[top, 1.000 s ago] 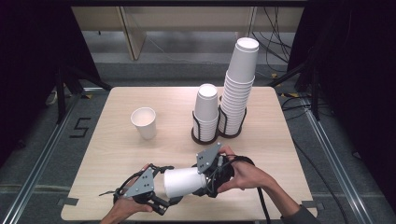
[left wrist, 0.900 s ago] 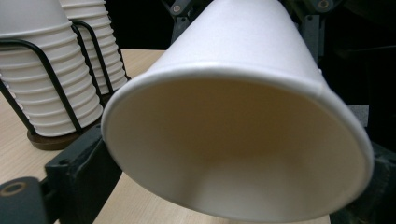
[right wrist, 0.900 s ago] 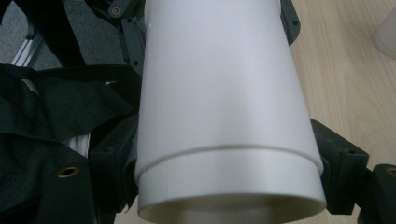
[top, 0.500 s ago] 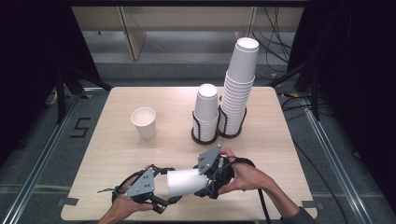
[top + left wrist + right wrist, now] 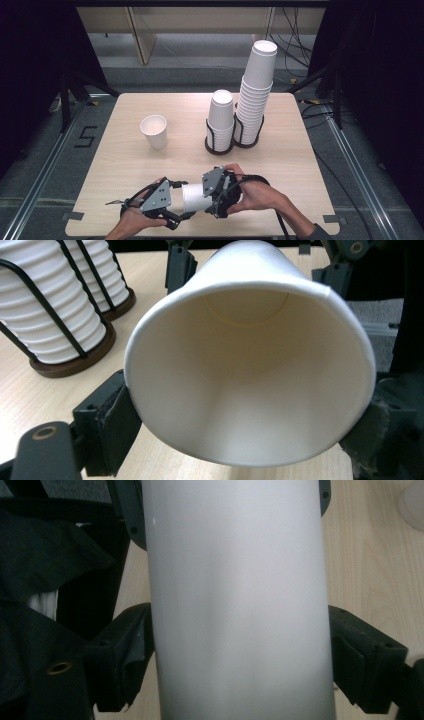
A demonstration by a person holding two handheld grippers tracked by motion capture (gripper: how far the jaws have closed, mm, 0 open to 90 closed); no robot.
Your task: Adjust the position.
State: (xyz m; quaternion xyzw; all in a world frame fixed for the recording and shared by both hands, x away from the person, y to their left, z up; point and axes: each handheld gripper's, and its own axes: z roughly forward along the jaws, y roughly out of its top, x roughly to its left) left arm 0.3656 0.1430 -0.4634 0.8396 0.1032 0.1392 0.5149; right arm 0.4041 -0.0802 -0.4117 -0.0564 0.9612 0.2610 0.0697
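Observation:
A white paper cup (image 5: 192,197) lies on its side in the air just above the table's front edge, held from both ends. My left gripper (image 5: 172,206) is shut on its rim end. In the left gripper view the cup's open mouth (image 5: 250,370) faces the camera, squeezed slightly out of round between the pads of the left gripper (image 5: 245,425). My right gripper (image 5: 214,192) is shut on the base end. Both pads of the right gripper (image 5: 240,650) press the cup's wall (image 5: 240,580).
A single white cup (image 5: 155,131) stands upright at the table's middle left. Two black wire holders stand at the back, one with a short cup stack (image 5: 220,117), one with a tall stack (image 5: 256,90). The wooden table (image 5: 300,150) is bare on the right.
The cup and both grippers have drifted slightly toward the front edge. Both holds are the same.

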